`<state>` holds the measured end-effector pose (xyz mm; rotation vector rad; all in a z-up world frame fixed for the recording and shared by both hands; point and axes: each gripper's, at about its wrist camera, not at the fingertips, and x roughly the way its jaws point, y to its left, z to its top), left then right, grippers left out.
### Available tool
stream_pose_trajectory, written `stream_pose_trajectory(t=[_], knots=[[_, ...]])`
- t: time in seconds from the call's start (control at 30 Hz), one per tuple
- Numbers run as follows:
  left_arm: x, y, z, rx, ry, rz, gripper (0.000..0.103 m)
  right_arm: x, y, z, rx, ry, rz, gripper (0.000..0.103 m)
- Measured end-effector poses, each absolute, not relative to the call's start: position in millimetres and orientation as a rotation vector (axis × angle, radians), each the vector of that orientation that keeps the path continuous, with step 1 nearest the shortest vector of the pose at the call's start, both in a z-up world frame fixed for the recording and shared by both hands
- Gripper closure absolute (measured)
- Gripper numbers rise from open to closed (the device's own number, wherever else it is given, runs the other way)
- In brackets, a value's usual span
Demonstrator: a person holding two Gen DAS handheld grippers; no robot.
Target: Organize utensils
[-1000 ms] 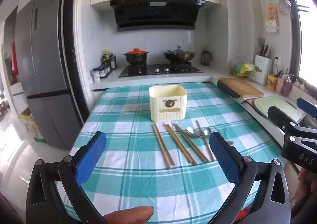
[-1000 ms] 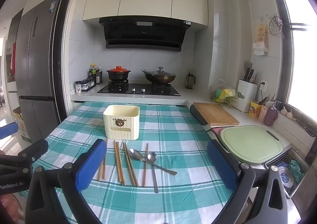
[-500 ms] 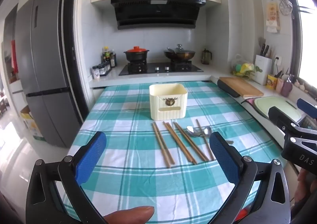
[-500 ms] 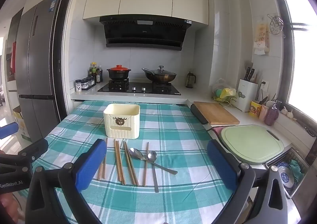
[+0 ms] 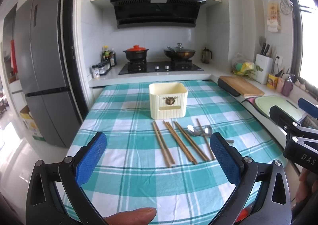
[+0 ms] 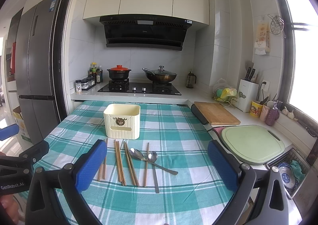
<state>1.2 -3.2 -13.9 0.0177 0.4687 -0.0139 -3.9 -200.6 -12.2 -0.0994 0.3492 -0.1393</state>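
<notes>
- Left gripper (image 5: 158, 155): fingers spread wide, nothing between them, hovering above the cloth (image 5: 127, 175) in the lower frame.
- Right gripper (image 6: 157, 162): same, fingers wide apart and empty.
- Chopsticks (image 6: 119, 162) and two spoons (image 6: 146, 157) lie loose, frame centre, just in front of the cream holder (image 6: 121, 120). Holder looks empty; no utensil sorted yet.
- Risk: chopsticks are thin, flat on soft cloth. A pinch could snag fabric or roll them aside.
- Risk: sticks lie close together, so one grab may catch several or scatter neighbours.
- Risk: spoon handles cross; lifting one could drag the other.
- Risk: holder looks light, so a clumsy insert could tip it.
</notes>
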Motion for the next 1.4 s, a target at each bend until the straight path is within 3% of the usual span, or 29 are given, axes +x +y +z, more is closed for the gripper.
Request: stream_pose_trajectory(t=[1.4], knots=[[4.0, -2.5, -15.5, 0.022, 0.476, -0.014, 0.0, -1.1, -203.0, -19.0, -0.091, 0.352, -0.135, 0.0]])
